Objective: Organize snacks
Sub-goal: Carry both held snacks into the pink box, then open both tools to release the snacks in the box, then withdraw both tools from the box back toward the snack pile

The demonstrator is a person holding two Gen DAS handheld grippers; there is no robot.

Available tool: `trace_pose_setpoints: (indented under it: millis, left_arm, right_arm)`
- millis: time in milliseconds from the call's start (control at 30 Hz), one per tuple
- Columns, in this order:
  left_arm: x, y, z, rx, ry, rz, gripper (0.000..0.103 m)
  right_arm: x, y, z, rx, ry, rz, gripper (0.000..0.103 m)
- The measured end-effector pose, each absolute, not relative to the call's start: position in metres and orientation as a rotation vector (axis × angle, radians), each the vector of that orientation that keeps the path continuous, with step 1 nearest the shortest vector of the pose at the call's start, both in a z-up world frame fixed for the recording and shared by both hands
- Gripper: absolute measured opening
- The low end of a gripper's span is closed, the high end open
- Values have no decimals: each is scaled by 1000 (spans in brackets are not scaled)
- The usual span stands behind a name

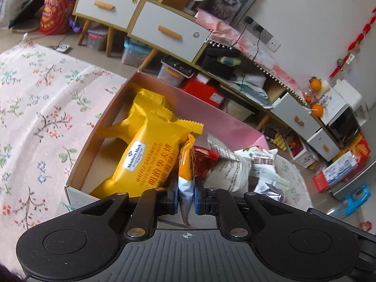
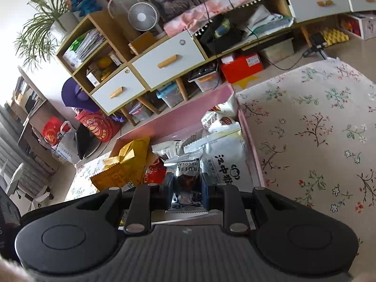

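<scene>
A: Left wrist view? The left gripper [image 1: 186, 193] is clamped on a slim orange-and-white foil sachet [image 1: 185, 174] over the pink cardboard box's [image 1: 225, 122] near edge; light, crinkly, slippery.

B: Right wrist view: the right gripper [image 2: 187, 188] pinches a silvery chocolate-truffle pouch [image 2: 188, 176] at its soft middle, above the box's right corner.

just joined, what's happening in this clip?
Someone is sorting snacks into a pink box on a floral cloth. The left claw is shut on a small orange-and-silver packet above the box, beside a big yellow waffle pack. The right claw grips a silver truffle chocolate packet over the box's other end.
</scene>
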State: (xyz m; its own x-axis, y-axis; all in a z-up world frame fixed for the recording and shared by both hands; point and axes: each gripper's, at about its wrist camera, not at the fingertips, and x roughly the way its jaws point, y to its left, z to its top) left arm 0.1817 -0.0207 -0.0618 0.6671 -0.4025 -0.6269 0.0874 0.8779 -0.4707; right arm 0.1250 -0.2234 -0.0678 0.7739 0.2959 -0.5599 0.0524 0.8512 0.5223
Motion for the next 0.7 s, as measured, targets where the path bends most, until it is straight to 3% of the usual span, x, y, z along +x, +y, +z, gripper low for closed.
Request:
trace_pose_setpoints:
  millis: [267, 367, 700]
  left_arm:
    - [184, -27, -62, -358, 778, -281, 11]
    - [183, -25, -61, -365, 777, -285, 17]
    - [163, -24, -44, -324, 762, -297, 58]
  right_arm:
    - [129, -218, -71, 539, 691, 132, 24]
    - [127, -220, -69, 542, 686, 128, 26]
    - [119, -227, -56, 550, 664, 131, 46]
